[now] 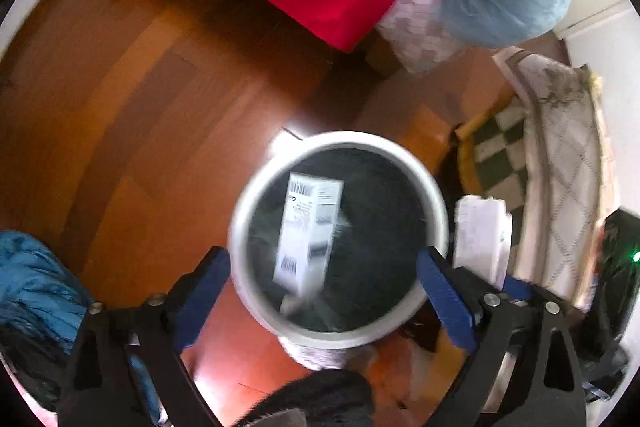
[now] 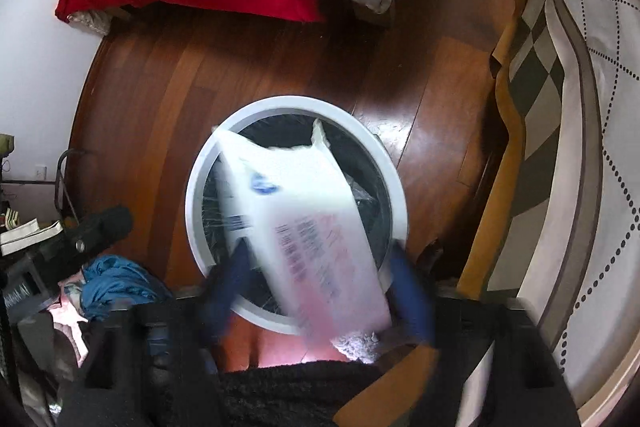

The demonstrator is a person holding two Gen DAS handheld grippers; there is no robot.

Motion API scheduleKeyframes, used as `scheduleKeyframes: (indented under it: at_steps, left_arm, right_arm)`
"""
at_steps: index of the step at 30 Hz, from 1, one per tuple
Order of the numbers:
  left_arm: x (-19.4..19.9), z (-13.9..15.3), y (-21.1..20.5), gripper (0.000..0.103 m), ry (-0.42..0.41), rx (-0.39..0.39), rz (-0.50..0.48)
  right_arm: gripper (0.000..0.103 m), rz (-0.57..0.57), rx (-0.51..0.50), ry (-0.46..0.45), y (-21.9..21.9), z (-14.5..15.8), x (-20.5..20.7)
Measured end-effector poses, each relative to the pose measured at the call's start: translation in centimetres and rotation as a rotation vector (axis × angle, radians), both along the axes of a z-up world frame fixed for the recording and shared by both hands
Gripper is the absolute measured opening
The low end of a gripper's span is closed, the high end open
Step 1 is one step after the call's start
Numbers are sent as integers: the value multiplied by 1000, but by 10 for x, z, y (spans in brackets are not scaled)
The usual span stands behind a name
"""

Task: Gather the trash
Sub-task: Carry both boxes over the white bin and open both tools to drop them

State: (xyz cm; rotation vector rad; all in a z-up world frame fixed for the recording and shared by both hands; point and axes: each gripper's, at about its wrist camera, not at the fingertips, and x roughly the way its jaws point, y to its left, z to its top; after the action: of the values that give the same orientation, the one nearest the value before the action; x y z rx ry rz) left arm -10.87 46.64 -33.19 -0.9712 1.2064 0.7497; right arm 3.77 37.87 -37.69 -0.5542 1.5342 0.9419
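Below, a round white bin [image 1: 338, 239] with a black liner holds a barcoded cardboard box [image 1: 308, 231]. Left gripper [image 1: 324, 287] gapes empty; right gripper [image 2: 320, 291] spreads around a blurred, soft plastic packet [image 2: 304, 219] over the bin.

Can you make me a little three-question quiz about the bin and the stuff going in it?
1. True or false: the left gripper is clamped shut on the small box.
2. What does the white packet hang over in the right wrist view? A) the red bedding B) the white bin C) the blue cloth
3. Fill in: the bin has a ____ liner inside.

Key:
1. False. Its jaws stand wide open, and the blurred box with barcodes sits inside the bin's mouth between them.
2. B. The packet lies across the bin's opening, between the fingers of the right gripper, which are also spread apart.
3. Black.
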Motion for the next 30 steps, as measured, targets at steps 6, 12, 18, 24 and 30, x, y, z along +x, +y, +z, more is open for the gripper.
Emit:
scheduleKeyframes:
  at_steps: [6, 12, 18, 24, 30]
  left_arm:
    - [-18, 22, -19, 99, 122, 181, -13]
    - [-34, 50, -45, 99, 149, 267, -10]
    - [-41, 74, -70, 99, 138, 313, -6]
    - [-49, 110, -101, 99, 107, 378, -9]
    - [-60, 152, -134, 99, 76, 449, -4]
  right_arm:
    - [101, 61, -16, -156, -11, 19, -15]
    - [101, 65, 14, -190, -32, 45, -26]
    - [101, 74, 68, -227, -63, 81, -42]
    - [101, 64, 135, -263, -96, 121, -47]
    - [101, 48, 231, -262, -132, 168, -50]
